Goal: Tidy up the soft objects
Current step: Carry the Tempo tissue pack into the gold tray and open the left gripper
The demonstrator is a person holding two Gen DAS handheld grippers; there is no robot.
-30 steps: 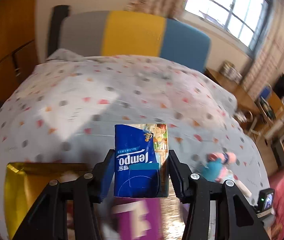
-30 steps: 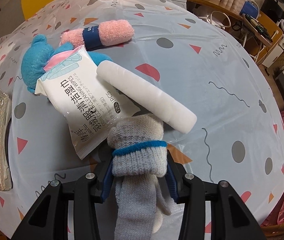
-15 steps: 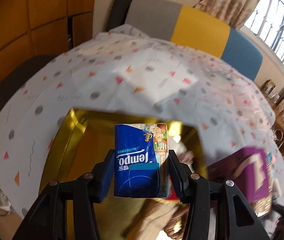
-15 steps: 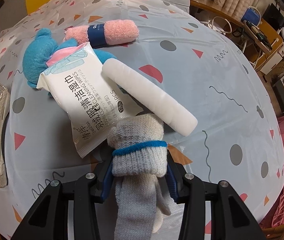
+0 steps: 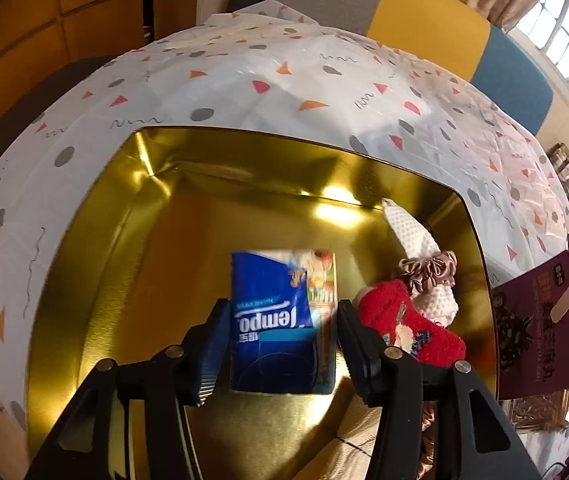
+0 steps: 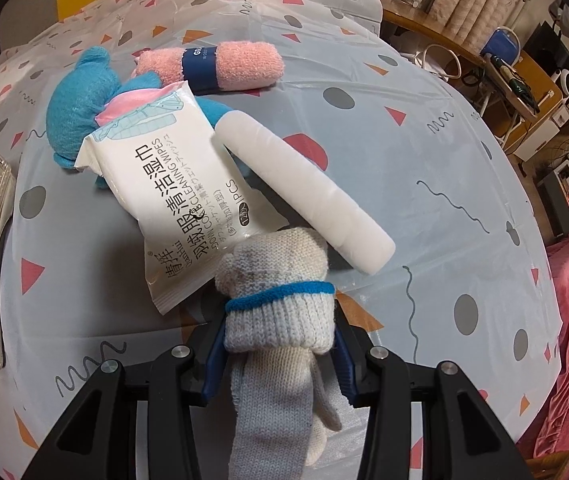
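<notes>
Shiny gold metal tin (image 5: 96,248) below opening left gripper (image 5: 282,322), blue "Tempo" tissue pack (image 5: 272,320) between its jaws, red fuzzy sock (image 5: 400,324) to the right inside, grey knitted sock (image 6: 280,312) pinched by right gripper (image 6: 278,354), white "CLEANING WIPES" pack (image 6: 164,196) ahead.

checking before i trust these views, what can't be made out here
- Left wrist view: tissue pack is motion-blurred between the opening left tongs; contact unclear.
- Left wrist view: purple box is cut off by the right edge.
- Right wrist view: blue plush is half hidden under the wipes.
- Right wrist view: glove covers the right tongs' pads.

Blue tissue pack (image 5: 274,320) over gold tin (image 5: 132,216)
</notes>
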